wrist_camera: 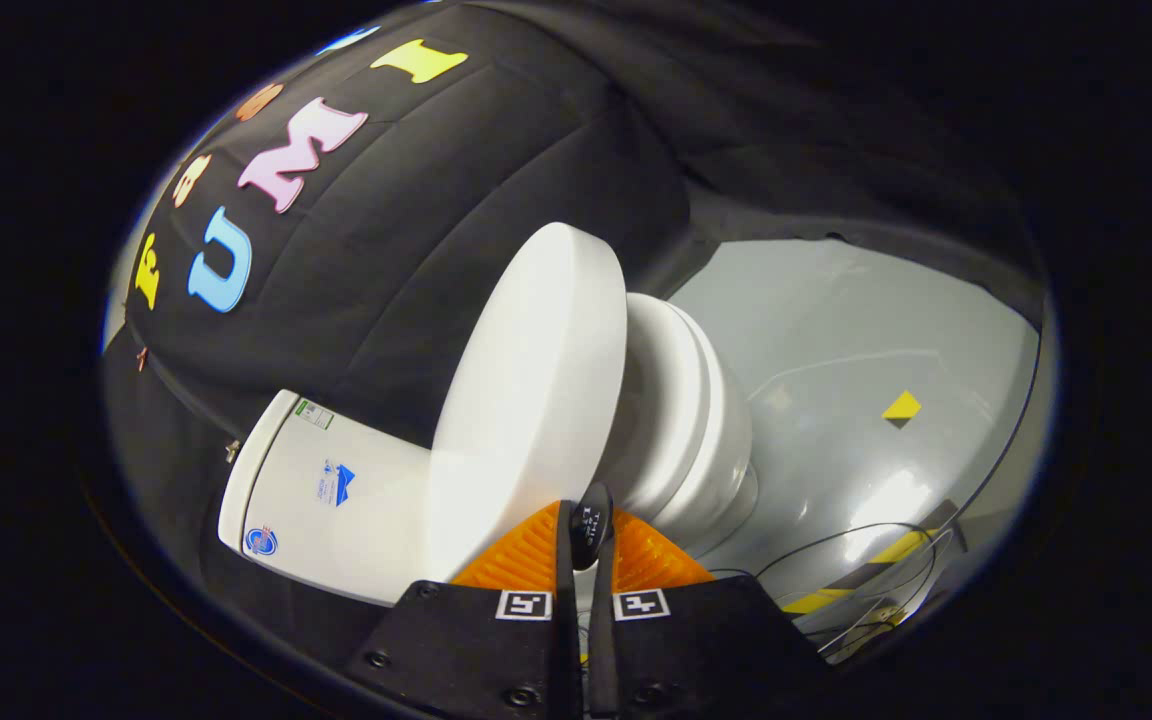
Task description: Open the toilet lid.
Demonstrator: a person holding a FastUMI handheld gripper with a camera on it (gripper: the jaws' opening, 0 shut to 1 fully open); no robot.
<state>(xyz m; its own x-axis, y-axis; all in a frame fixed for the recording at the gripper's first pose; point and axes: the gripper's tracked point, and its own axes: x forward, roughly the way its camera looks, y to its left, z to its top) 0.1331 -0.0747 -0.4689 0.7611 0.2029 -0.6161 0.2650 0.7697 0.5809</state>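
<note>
grey booth floor [836,330] beyond the toilet bowl [696,420]. toilet lid [536,390] already raised off the bowl, just ahead of gripper [588,528], jaws near-closed pinching a small dark tab [591,520]. lift step underway; next, i'd judge, swing it toward the tank [326,500]

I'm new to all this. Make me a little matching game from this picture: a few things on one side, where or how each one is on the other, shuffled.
Things:
1. toilet lid
2. claw
3. tank
4. yellow and black tape

Descriptions:
A. stuck on the grey floor
B. raised off the seat
C. by the black cloth, behind the lid
D. fingers close together around a small dark tab

Pairs: 1-B, 2-D, 3-C, 4-A
</note>
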